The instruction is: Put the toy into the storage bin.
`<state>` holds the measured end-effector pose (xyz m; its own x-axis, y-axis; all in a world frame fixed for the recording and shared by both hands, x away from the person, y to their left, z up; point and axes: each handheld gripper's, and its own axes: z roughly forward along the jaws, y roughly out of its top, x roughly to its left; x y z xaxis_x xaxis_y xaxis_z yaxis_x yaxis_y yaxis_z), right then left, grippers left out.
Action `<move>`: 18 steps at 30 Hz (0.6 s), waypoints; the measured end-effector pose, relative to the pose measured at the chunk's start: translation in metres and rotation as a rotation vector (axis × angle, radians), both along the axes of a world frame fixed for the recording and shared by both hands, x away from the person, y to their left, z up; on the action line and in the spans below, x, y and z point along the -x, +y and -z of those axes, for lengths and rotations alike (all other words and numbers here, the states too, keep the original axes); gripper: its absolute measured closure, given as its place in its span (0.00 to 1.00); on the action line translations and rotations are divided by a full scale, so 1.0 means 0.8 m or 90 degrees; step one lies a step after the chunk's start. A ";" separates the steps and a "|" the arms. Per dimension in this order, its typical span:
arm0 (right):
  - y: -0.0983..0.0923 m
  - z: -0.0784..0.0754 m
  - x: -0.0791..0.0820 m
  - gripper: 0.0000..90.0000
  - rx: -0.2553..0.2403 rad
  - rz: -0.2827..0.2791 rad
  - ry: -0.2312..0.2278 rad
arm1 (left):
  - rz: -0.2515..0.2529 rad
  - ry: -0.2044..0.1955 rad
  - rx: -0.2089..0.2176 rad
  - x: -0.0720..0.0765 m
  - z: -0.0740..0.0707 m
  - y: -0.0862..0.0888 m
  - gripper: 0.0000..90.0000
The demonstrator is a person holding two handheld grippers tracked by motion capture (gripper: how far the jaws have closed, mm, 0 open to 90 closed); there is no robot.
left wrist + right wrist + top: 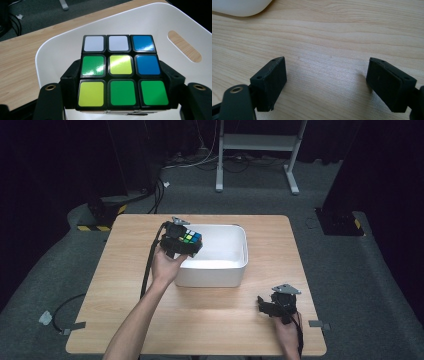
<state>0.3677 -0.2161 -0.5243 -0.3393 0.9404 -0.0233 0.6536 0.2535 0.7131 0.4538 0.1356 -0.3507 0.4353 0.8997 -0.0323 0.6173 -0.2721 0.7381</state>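
Note:
A puzzle cube [121,72] with white, blue, green and yellow stickers sits between the jaws of my left gripper [122,82], which is shut on it. In the high view that gripper [186,240] holds the cube [191,238] above the left rim of a white bin [220,272]. The bin's inside [160,27] lies beneath and beyond the cube, with a slot handle [184,49] in its wall. My right gripper [274,307] rests low over the table near the front right corner. Its jaws [327,85] stand wide apart with only bare wood between them.
The wooden table [125,285] has open surface to the left of and in front of the bin. A corner of the bin [239,6] lies ahead of the right gripper. A black cable [149,265] trails from the left gripper. A metal stand [257,150] rises beyond the table.

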 end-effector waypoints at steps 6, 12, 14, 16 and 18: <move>0.000 0.000 0.000 0.18 0.000 0.000 0.000 | -0.001 -0.001 -0.002 0.007 0.001 0.004 0.37; 0.000 0.000 0.000 0.18 0.000 0.000 0.000 | 0.005 0.001 -0.008 0.014 0.002 0.007 0.37; 0.000 0.000 0.000 0.18 0.000 0.000 0.000 | 0.006 0.001 -0.004 0.017 0.003 0.008 0.37; 0.000 0.000 0.000 0.18 0.000 0.000 0.000 | 0.008 0.001 -0.007 0.019 0.004 0.009 0.37; 0.000 0.000 0.000 0.18 0.000 0.000 0.000 | 0.007 0.000 -0.011 0.021 0.005 0.011 0.37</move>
